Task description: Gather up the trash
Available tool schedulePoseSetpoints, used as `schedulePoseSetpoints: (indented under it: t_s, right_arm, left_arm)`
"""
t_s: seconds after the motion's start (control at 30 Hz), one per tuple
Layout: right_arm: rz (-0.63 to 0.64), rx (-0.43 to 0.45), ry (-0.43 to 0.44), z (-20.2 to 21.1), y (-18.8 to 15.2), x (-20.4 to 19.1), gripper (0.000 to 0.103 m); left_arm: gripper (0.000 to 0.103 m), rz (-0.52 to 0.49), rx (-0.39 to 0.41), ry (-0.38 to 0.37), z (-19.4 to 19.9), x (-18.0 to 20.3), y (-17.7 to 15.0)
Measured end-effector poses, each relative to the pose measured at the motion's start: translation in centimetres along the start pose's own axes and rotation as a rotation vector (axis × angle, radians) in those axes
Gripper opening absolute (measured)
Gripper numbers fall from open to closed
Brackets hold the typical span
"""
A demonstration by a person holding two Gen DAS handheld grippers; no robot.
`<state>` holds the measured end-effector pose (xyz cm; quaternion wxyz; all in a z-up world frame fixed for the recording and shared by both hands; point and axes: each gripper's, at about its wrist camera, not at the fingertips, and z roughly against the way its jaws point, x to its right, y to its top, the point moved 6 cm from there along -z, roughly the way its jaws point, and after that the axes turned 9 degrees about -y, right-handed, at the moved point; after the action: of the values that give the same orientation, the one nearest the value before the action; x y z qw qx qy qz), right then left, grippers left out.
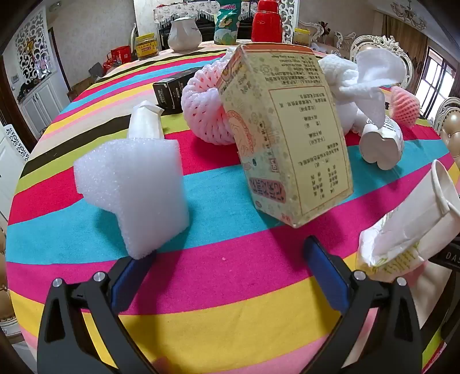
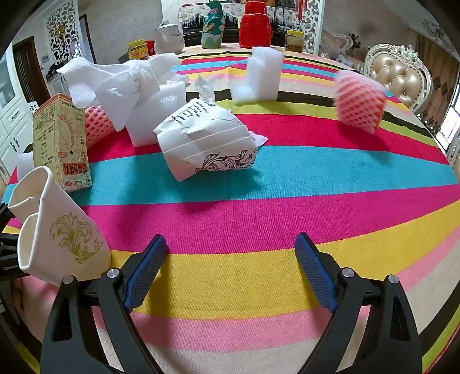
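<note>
Trash lies on a round table with a striped cloth (image 1: 218, 276). In the left wrist view my left gripper (image 1: 227, 259) is open and empty; a white foam block (image 1: 135, 187) touches its left fingertip and a yellow carton (image 1: 287, 143) stands just ahead. A white paper bag (image 1: 408, 230) is at the right. In the right wrist view my right gripper (image 2: 230, 259) is open and empty above the cloth. A crumpled white paper cup (image 2: 207, 143) lies ahead, the carton (image 2: 60, 143) stands left, and the paper bag (image 2: 57, 230) is beside the left finger.
Pink foam fruit nets (image 1: 204, 115) (image 2: 359, 100), crumpled tissue (image 2: 120, 80), a foam block (image 2: 261, 77) and a black box (image 1: 172, 89) lie farther back. Jars, a white jug (image 1: 184, 31), a snack bag and a red thermos (image 2: 254, 26) stand at the far edge. Chairs (image 2: 396, 74) surround the table.
</note>
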<state>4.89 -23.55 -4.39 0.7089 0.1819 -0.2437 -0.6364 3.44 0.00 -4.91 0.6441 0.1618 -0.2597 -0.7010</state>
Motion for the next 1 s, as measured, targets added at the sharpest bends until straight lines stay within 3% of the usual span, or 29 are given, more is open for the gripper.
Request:
schedulePoseSetpoints:
  t_s: [0.4,0.53,0.6,0.67,0.83,1.0]
  right_arm:
    - [-0.001,0.002,0.001,0.0,0.0,0.0,0.085]
    - [0.005,-0.016,0.002,0.1,0.0,0.1,0.085]
    - [-0.071,-0.024,0.031,1.0,-0.5,0.4,0.085]
    - [-0.098,0.041,0.051,3.1,-1.1,0.3,0.085]
    - [-0.059,0.298,0.110,10.8,-3.4,-1.5,0.085]
    - [-0.050,0.491,0.092,15.7,-4.3,-2.4,0.085]
  left_arm:
    - [0.099,-0.024,0.011,-0.018,0.9,0.2,-0.8]
    - [0.099,-0.089,0.172,0.004,5.4,0.4,-2.0]
    - [0.099,-0.110,0.249,0.006,7.9,0.5,-2.6]
    - [0.099,-0.115,0.313,-0.002,10.0,0.8,-2.9]
    - [0.099,-0.108,0.494,0.000,15.8,2.0,-4.3]
    - [0.099,-0.115,0.576,-0.011,19.6,2.8,-5.2]
